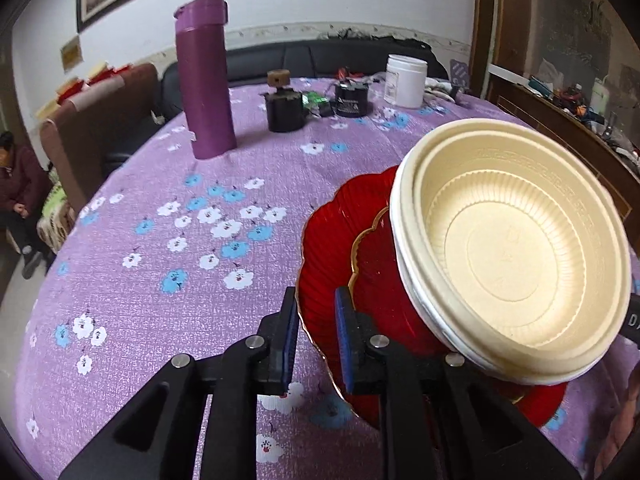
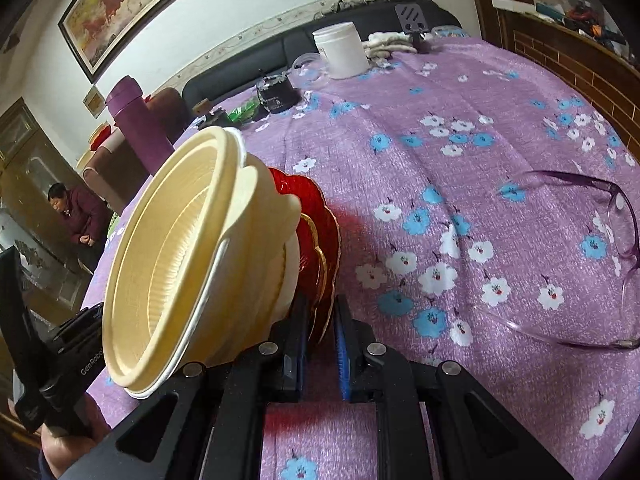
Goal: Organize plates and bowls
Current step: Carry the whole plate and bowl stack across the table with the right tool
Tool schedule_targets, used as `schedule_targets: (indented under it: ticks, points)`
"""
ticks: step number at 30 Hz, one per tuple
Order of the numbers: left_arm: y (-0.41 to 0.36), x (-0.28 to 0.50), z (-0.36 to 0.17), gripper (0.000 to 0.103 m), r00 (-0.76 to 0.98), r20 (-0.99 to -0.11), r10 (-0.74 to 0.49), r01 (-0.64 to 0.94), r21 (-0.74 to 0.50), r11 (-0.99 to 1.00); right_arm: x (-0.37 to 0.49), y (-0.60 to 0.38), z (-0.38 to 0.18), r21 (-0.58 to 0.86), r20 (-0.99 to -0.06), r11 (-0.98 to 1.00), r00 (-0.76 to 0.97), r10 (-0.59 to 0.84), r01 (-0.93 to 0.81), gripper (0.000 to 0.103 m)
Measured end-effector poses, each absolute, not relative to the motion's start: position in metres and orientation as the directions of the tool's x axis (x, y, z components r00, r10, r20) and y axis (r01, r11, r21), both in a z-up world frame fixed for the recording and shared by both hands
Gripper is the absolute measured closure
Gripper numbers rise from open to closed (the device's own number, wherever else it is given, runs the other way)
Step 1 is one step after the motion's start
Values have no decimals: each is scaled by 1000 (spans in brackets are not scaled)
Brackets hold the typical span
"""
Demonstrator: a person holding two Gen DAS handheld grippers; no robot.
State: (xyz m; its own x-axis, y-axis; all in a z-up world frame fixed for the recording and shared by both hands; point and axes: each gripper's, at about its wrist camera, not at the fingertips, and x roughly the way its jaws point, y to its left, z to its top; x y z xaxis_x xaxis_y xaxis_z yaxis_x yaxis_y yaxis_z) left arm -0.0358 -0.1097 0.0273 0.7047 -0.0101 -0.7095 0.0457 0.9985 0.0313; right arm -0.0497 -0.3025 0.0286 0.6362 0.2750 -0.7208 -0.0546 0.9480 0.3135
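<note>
Left wrist view: a seated person [image 1: 18, 184] is cut off at the far left edge, well left of the fingers. Ahead and left of the fingers a purple flask [image 1: 205, 76] stands upright on the flowered surface [image 1: 160, 264], its top blurred. Farther ahead are two dark jars [image 1: 285, 111] and a white tub [image 1: 405, 80]; their labels are too small to read. The left gripper [image 1: 317, 340] has its fingers nearly pressed together, pinching the rim of the red plates [image 1: 332, 240], which pass between the blue pads. Right of the fingers, the cream bowls [image 1: 516, 256] sit nested on the plates, tilted toward the camera and hiding most of the red. How many bowls or plates are stacked cannot be told. The stack's far edge is cut off by a dark part at the right.

Right wrist view: the other gripper's black body shows at the lower left, partly cut off. The bowls [image 2: 180, 248] fill the space left of the fingers. The right gripper [image 2: 322, 344] pinches the plates' [image 2: 320, 216] rim. Whether the stack touches the surface is hidden. Right of the fingers lie glasses [image 2: 600, 248], clear and hard to trace.
</note>
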Motion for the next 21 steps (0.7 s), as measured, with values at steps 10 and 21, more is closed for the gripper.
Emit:
schedule_targets:
  ticks: [10, 21]
  points:
    - [-106, -37, 29, 87, 710, -704, -14, 23, 3, 1000, -48, -296, 26, 279, -694, 958, 676, 247, -64, 90]
    - [-109, -36, 28, 86, 708, -707, 9, 13, 26, 1000, -47, -296, 25, 278, -695, 959, 678, 239, -52, 89]
